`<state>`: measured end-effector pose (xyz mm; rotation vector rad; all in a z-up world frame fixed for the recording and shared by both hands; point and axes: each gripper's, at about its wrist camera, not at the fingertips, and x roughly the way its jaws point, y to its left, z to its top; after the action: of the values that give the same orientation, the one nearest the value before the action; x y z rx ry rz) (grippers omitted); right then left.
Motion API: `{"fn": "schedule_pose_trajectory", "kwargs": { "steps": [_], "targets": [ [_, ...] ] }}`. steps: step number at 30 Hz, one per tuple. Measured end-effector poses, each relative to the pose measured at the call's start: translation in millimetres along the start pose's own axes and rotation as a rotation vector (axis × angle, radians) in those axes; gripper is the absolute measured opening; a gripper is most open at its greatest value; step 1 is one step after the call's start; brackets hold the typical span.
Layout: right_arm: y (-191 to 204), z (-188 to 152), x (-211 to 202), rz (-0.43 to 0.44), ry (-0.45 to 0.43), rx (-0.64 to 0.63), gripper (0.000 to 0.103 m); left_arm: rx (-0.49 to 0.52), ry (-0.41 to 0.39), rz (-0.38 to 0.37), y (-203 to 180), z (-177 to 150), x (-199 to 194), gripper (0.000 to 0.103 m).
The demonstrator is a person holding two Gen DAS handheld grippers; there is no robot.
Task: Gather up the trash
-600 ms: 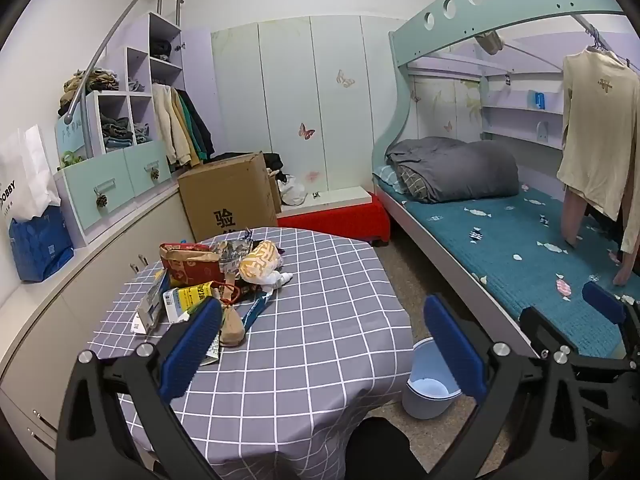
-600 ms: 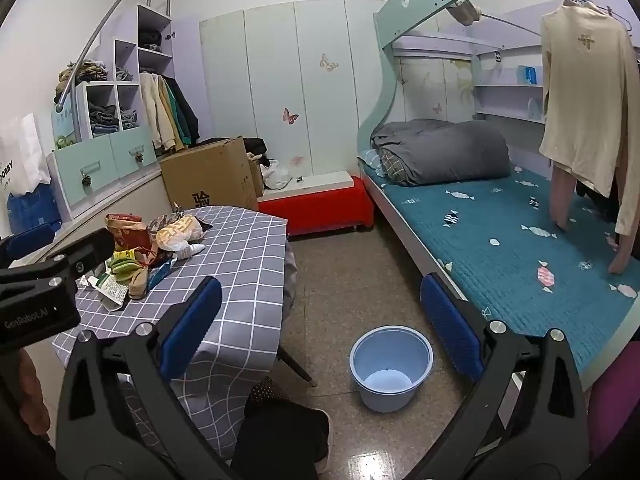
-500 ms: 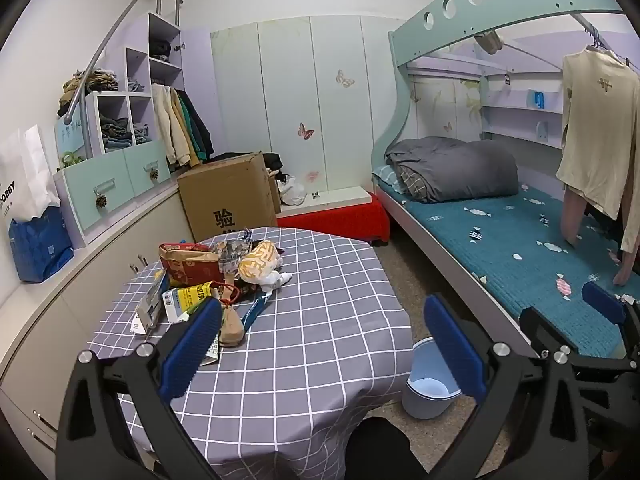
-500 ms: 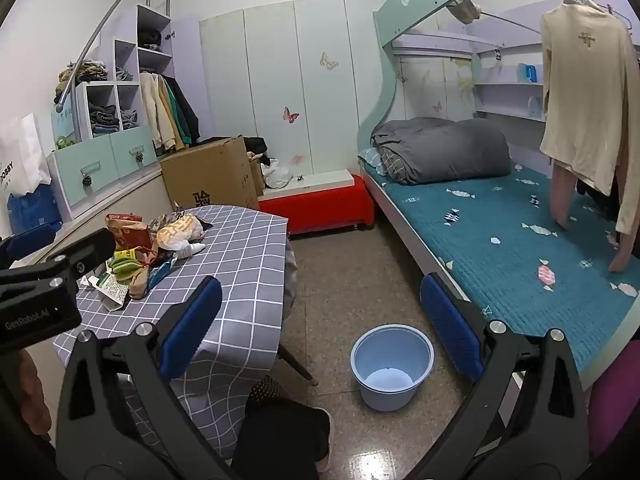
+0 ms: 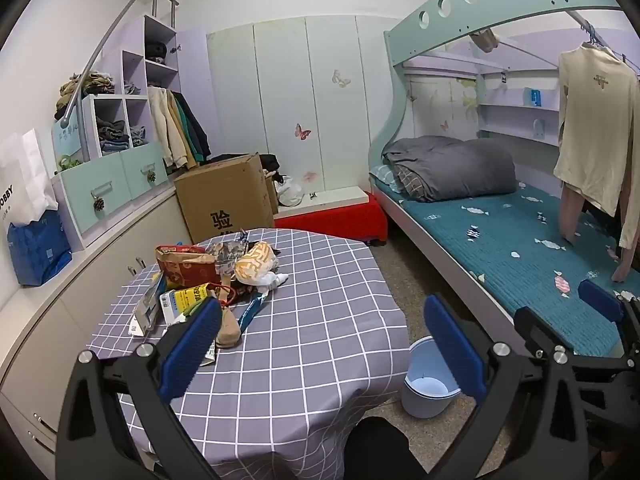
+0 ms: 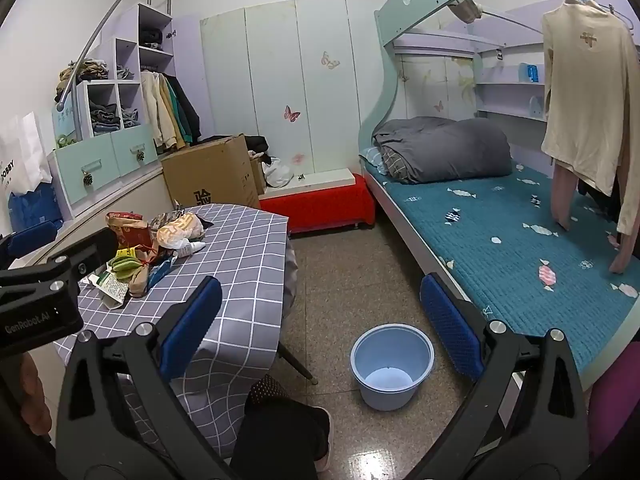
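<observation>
Trash pile (image 5: 208,280) sits at the far-left part of the counter (image 5: 304,344), on grey checked cloth: crumpled brown paper bag (image 5: 182,266), yellow wrapper (image 5: 256,262), flat cartons, possibly a small white bottle, too small to confirm. Left tool (image 5: 320,344) hangs above the counter, pads wide apart, nothing between. Right tool (image 6: 320,320) equally spread, empty, over the floor. Only the right view shows the whole pale-blue round plastic bucket (image 6: 392,364) on speckled floor; the left view shows it half hidden by the counter edge.

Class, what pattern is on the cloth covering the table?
The tablecloth is grey with a white grid; the left wrist view shows it best.
</observation>
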<state>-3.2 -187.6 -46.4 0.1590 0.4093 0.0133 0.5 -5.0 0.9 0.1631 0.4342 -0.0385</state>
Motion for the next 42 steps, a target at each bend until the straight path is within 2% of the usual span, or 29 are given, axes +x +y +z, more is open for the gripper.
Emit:
{"fn": "schedule_pose_trajectory", "kwargs": {
  "steps": [42],
  "targets": [
    [6.9,-11.8,7.7,0.007,0.013,0.002,0.097,0.006,0.001,-0.004,-8.0,-3.4,-1.9,0.099]
  ]
}}
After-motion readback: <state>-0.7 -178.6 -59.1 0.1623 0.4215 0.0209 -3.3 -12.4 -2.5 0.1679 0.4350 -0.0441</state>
